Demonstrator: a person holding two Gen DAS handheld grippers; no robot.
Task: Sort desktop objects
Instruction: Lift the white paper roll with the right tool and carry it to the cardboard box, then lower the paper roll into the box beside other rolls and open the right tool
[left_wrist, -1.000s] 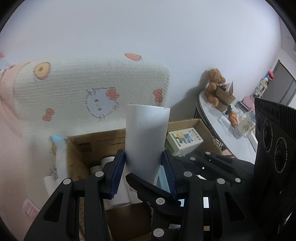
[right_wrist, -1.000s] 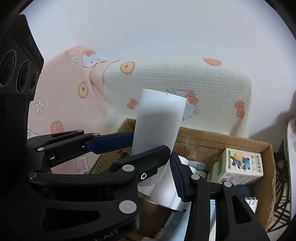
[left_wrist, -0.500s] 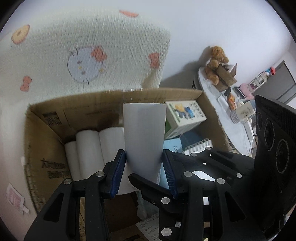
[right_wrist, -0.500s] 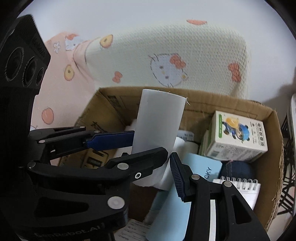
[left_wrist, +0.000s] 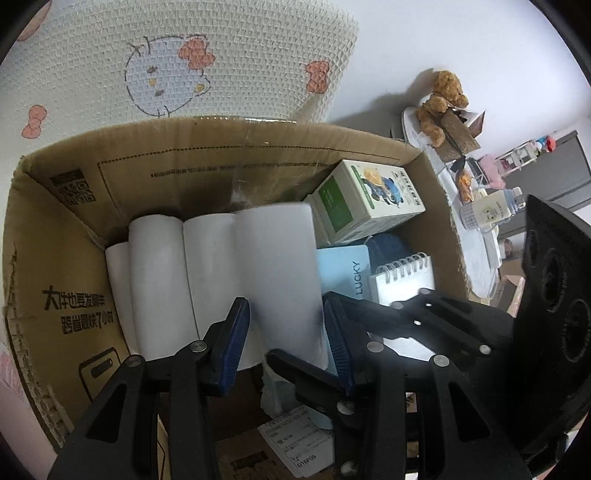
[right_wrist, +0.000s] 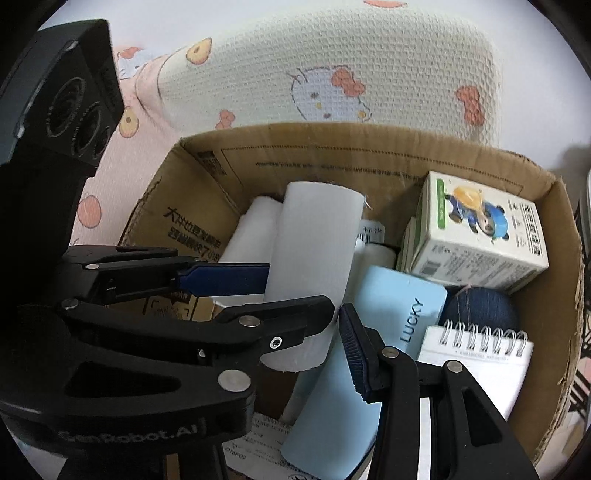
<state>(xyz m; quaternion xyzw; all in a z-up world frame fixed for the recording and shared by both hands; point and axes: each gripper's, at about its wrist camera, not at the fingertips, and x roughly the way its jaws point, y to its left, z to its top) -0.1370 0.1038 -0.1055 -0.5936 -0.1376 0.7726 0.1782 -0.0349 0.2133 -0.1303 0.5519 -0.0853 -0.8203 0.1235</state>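
Having been lowered from above the box (left_wrist: 110, 177) into it, the roll (left_wrist: 277, 273) is still clasped by the left gripper (left_wrist: 286, 332), release remaining; the right gripper's (right_wrist: 334, 325) grip cannot be told.

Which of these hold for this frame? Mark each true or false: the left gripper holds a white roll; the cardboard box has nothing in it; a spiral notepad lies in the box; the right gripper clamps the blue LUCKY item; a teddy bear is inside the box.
1. The left gripper holds a white roll. True.
2. The cardboard box has nothing in it. False: it holds rolls, a carton and more.
3. A spiral notepad lies in the box. True.
4. The right gripper clamps the blue LUCKY item. False: its fingers stand apart.
5. A teddy bear is inside the box. False: it sits on a table beyond.
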